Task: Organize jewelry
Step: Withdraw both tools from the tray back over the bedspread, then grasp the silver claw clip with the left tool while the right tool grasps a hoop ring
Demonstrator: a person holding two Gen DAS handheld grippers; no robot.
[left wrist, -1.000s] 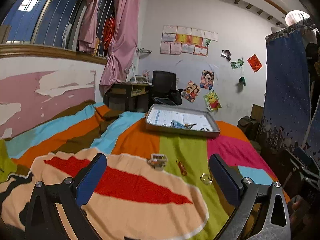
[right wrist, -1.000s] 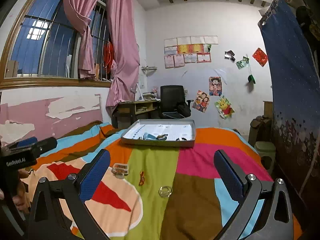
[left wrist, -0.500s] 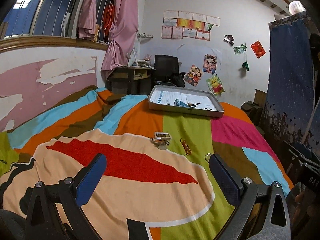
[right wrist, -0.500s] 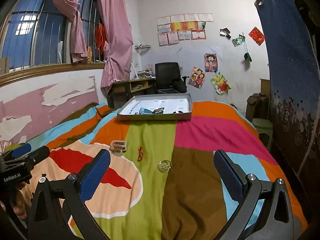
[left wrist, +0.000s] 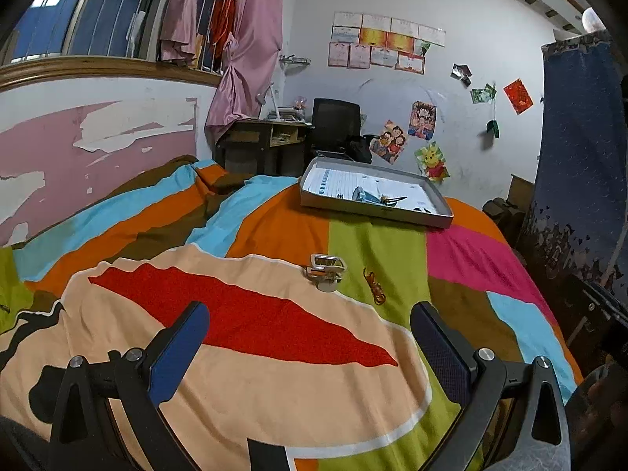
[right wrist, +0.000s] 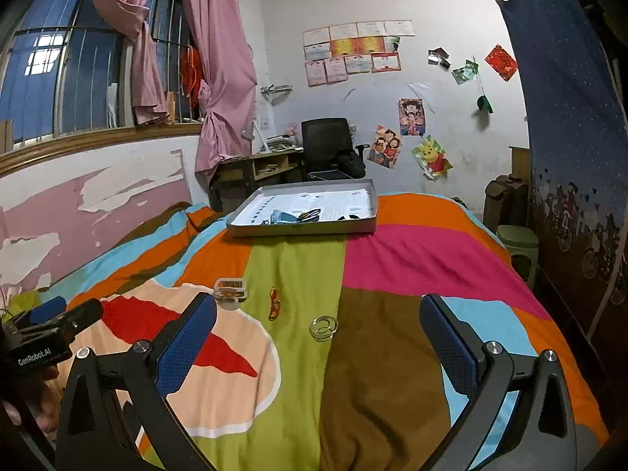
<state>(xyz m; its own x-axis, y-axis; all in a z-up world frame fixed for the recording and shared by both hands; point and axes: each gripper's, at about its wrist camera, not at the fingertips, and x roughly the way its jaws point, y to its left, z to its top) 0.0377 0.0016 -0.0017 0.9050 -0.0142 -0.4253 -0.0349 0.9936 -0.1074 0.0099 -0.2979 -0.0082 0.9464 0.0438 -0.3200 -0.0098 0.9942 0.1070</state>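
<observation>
A grey tray (left wrist: 439, 218) (right wrist: 302, 229) lies at the far end of the striped bedspread with a few small pieces in it. Nearer lie a white-framed clip piece (left wrist: 326, 269) (right wrist: 230, 290), an orange-red trinket (left wrist: 375, 282) (right wrist: 274, 302) and clear rings (right wrist: 324, 326); the rings are hidden in the left wrist view. My left gripper (left wrist: 308, 341) is open and empty, hovering short of the clip piece. My right gripper (right wrist: 318, 341) is open and empty, just short of the rings. The left gripper's body (right wrist: 43, 333) shows at the right view's left edge.
The bed's peach and red patch (left wrist: 251, 325) fills the near left. A desk (right wrist: 255, 168) and a black chair (right wrist: 327, 147) stand behind the bed. A dark blue curtain (right wrist: 569, 125) hangs at the right, with a green stool (right wrist: 516, 241) beside the bed.
Both grippers have tilted down and moved forward over the bed; the jewelry pieces and the tray now appear nearer and lower in view. Both stay open and empty.
</observation>
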